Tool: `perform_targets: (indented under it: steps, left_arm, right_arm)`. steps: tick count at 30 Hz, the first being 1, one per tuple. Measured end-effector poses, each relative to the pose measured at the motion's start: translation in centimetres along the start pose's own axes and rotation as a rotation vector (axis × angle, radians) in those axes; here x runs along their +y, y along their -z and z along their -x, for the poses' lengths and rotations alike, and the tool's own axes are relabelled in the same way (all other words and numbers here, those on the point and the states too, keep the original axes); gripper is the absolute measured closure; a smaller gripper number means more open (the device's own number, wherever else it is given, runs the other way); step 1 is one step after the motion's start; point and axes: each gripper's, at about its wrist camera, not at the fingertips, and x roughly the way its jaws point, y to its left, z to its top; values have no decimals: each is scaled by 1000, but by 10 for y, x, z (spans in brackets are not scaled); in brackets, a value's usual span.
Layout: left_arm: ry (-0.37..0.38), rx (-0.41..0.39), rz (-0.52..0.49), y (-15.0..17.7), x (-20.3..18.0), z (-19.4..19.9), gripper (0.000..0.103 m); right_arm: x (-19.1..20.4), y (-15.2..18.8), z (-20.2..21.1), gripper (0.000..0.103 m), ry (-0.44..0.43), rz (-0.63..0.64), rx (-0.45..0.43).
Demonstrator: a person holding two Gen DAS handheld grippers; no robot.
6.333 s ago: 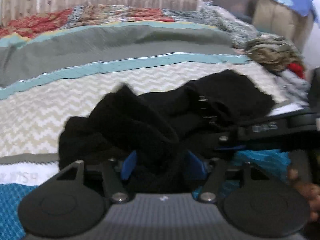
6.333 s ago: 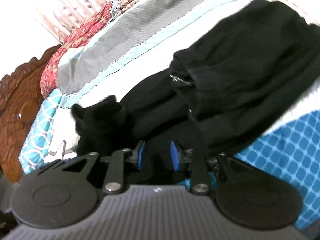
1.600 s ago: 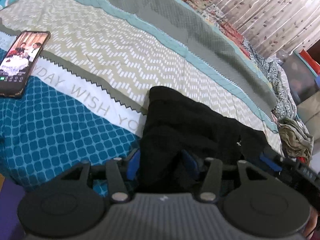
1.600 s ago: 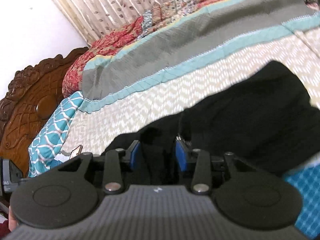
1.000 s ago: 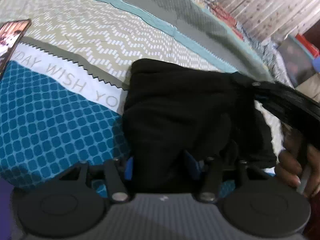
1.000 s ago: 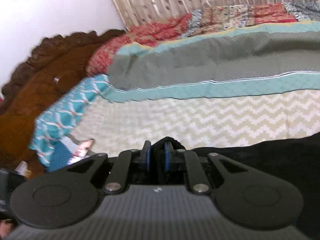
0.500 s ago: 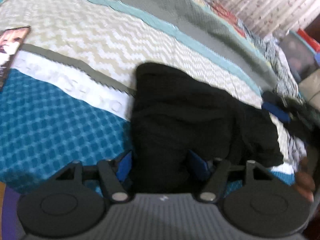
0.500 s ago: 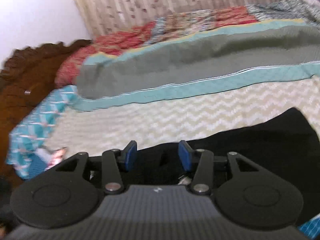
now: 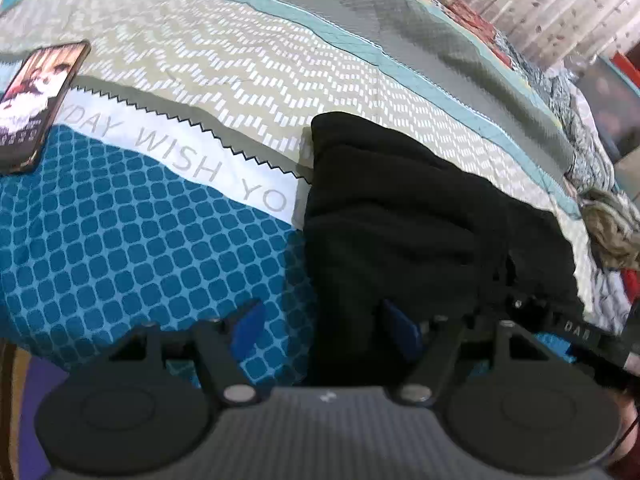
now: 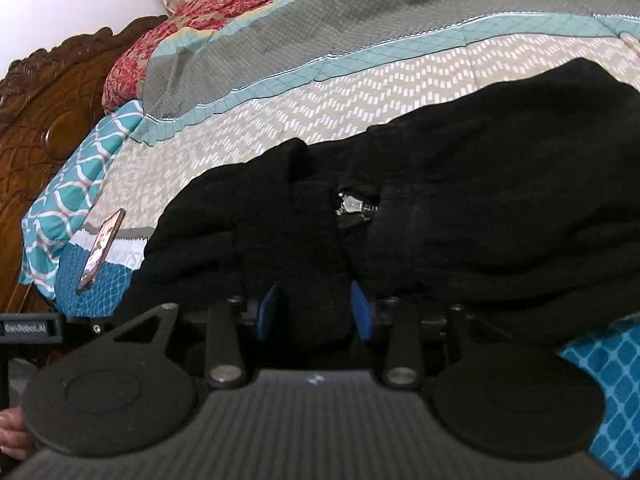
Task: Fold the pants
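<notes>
Both grippers angled down over pants [image 9: 400, 216].

Left gripper [image 9: 326, 330] tilts downward with jaws opening, fabric between them; right gripper [image 10: 314, 310], also angled down, is closing on fabric
</notes>
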Motion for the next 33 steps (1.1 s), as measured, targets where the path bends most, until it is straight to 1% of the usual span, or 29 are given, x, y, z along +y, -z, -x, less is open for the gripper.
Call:
perform_targets:
  steps: [2, 4, 6, 8, 11, 12, 13, 14, 16, 18, 19, 20, 21, 22, 23, 24, 26, 27, 28, 30, 31, 32, 33]
  left_arm:
    - [4, -12, 19, -4, 1, 6, 37]
    - [7, -57, 18, -9, 3, 19, 37]
    - [7, -103, 25, -16, 4, 32, 37]
    - [16, -140, 37, -26, 3, 40, 38]
    - [44, -152, -3, -39, -15, 38, 40]
    - [54, -144, -28, -44, -25, 33, 43]
    - [68, -134, -59, -48, -37, 28, 49]
    - [82, -125, -92, -49, -50, 21, 50]
    - [110, -108, -158, -54, -77, 4, 58]
    - [142, -83, -202, -57, -102, -14, 64]
    - [163, -63, -219, -58, -114, -24, 68]
    - [183, -42, -231, -59, -123, -33, 70]
    - [200, -17, -242, -60, -133, -43, 76]
    - [214, 11, -252, -61, -142, -54, 80]
    - [215, 37, -265, -62, -150, -65, 81]
    - [198, 52, -279, -63, -156, -75, 82]
    - [134, 82, -296, -63, -162, -99, 84]
    - [104, 99, -296, -62, -162, -111, 91]
    - [74, 104, -296, -62, -161, -121, 97]
    - [78, 111, -270, -67, -157, -126, 97]
    - [71, 123, -246, -69, -158, -127, 97]
    - [60, 128, -238, -69, -160, -125, 97]
    - [49, 127, -247, -69, -164, -120, 97]
  right_arm:
    - [2, 1, 2, 60, -3, -9, -12]
    - [3, -2, 14, 59, -23, -13, -43]
    - [0, -1, 34, 59, -75, -20, -102]
    - [-11, -5, 53, 59, -84, -40, -169]
    - [-38, -8, 79, 59, -25, -104, -266]
    - [-51, -8, 88, 59, 7, -140, -297]
    - [-67, -7, 95, 59, 43, -184, -325]
    - [-80, -5, 100, 58, 74, -226, -346]
    - [-110, 1, 111, 50, 130, -334, -385]
    - [-135, 8, 118, 44, 153, -433, -413]
    - [-145, 11, 121, 41, 157, -469, -420]
    - [-153, 12, 120, 40, 159, -500, -424]
    - [-161, 14, 120, 39, 155, -529, -426]
    - [-165, 13, 116, 38, 148, -549, -425]
    - [-166, 13, 114, 38, 138, -564, -422]
    - [-169, 13, 109, 37, 125, -578, -415]
    - [-169, 10, 99, 37, 100, -581, -398]
    - [-168, 8, 96, 35, 91, -578, -389]
    - [-166, 5, 89, 32, 81, -570, -379]
    - [-162, 1, 80, 29, 71, -543, -358]
    - [-163, 3, 81, 31, 75, -530, -340]
    - [-162, 1, 73, 36, 90, -516, -309]
    - [-159, -1, 70, 56, 109, -500, -289]
